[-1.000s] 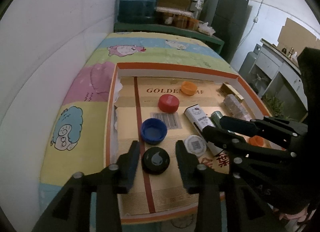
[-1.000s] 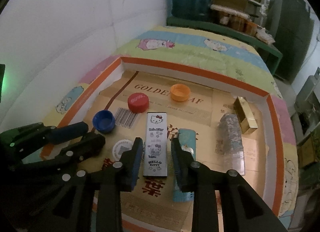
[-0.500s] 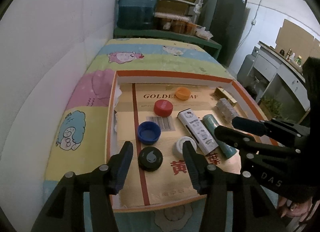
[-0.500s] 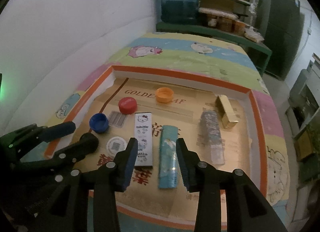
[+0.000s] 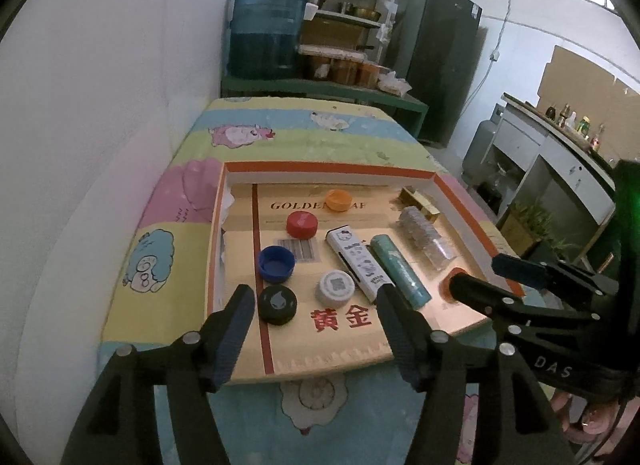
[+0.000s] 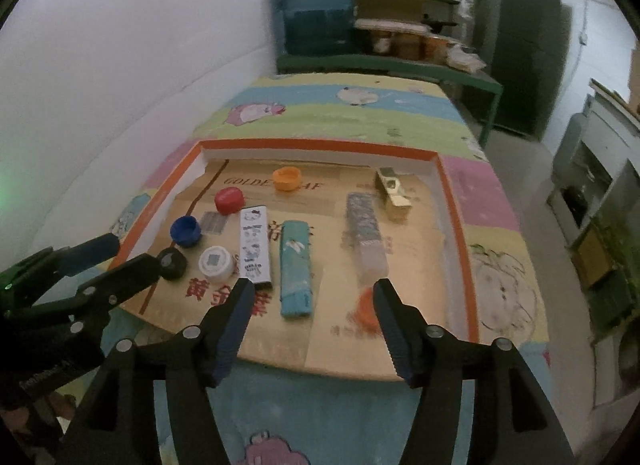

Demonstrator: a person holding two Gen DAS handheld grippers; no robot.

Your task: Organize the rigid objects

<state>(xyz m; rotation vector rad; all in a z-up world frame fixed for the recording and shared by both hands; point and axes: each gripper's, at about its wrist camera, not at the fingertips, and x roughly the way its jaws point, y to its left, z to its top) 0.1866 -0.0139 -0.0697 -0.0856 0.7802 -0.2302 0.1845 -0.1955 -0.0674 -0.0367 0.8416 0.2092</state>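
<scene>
A shallow cardboard box with an orange rim [image 5: 326, 168] [image 6: 320, 143] lies on a cartoon-print cloth. In it are a black cap [image 5: 277, 303] [image 6: 173, 263], white cap [image 5: 335, 287] [image 6: 216, 262], blue cap [image 5: 276, 263] [image 6: 185, 230], red cap [image 5: 302, 223] [image 6: 229, 201], two orange caps [image 5: 338, 199] [image 6: 286, 178], a Hello Kitty box [image 5: 357, 263] [image 6: 254, 247], a teal box [image 5: 400, 271] [image 6: 296, 267], a clear patterned box [image 5: 426, 235] [image 6: 366, 235] and a gold box [image 5: 420, 201] [image 6: 394, 191]. My left gripper [image 5: 316, 309] is open, raised before the box's near edge. My right gripper [image 6: 314, 305] is open, also empty.
A white wall runs along the left. Behind the table stand a blue water jug [image 5: 266, 35] [image 6: 314, 11], green shelves with jars [image 5: 348, 65] and a dark fridge [image 5: 438, 61]. Cabinets [image 5: 560, 169] and potted plants are at the right.
Both grippers have pulled back and up from the box and opened wider. The objects in the box have stayed where they were.
</scene>
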